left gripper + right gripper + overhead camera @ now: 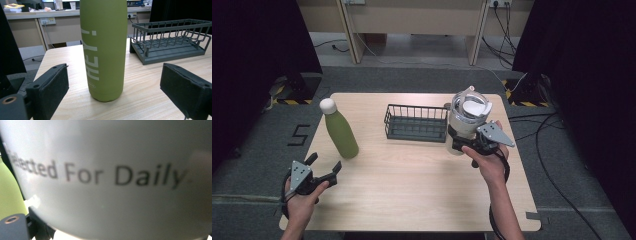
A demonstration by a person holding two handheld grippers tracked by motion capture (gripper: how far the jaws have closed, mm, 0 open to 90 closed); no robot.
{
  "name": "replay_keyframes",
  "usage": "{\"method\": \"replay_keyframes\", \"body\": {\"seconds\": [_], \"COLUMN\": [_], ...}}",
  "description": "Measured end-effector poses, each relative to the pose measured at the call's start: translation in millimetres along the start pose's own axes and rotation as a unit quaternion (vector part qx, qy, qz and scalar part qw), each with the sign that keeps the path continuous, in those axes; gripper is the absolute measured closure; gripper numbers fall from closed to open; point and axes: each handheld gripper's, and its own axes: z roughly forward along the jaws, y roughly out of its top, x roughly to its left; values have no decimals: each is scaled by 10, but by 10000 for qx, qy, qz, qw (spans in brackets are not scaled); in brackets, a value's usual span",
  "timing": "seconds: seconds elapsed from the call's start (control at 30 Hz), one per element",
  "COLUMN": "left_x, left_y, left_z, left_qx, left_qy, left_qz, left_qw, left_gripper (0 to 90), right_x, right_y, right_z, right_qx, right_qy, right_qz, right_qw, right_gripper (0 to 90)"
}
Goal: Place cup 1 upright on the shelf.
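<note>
On the table (412,190), from the biggest thing down:

Table: pale wood, set on a grey floor mat, with everything below resting on or held over it.
Wire basket (416,123): dark grey, at the far middle of the table, just left of the white bottle; in the left gripper view (170,40) it stands off to the right, well apart from the green bottle.
White bottle (464,120): pale body with a clear lid, lifted at the right end of the basket; the right gripper view shows its side (112,175) up close, printed "Selected For Daily".
Green bottle (340,130): upright with a white cap, at the table's left; "HEY!" runs up its side (103,50).
Right gripper (460,145): clamped on the white bottle's lower body.
Left gripper (324,166): jaws spread wide with nothing between them, just short of the green bottle.
</note>
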Motion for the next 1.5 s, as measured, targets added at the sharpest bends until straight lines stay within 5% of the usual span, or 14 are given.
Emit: {"method": "replay_keyframes", "body": {"seconds": [1.5], "left_x": [-8], "left_y": [-8], "left_z": [12], "left_qx": [12], "left_qy": [-27], "left_qz": [-21], "left_qw": [10000], "left_gripper": [82], "right_x": [78], "right_y": [200], "right_z": [393], "right_qx": [-166], "right_qy": [-64], "right_qz": [-55], "right_qw": [9998], "right_gripper": [92]}}
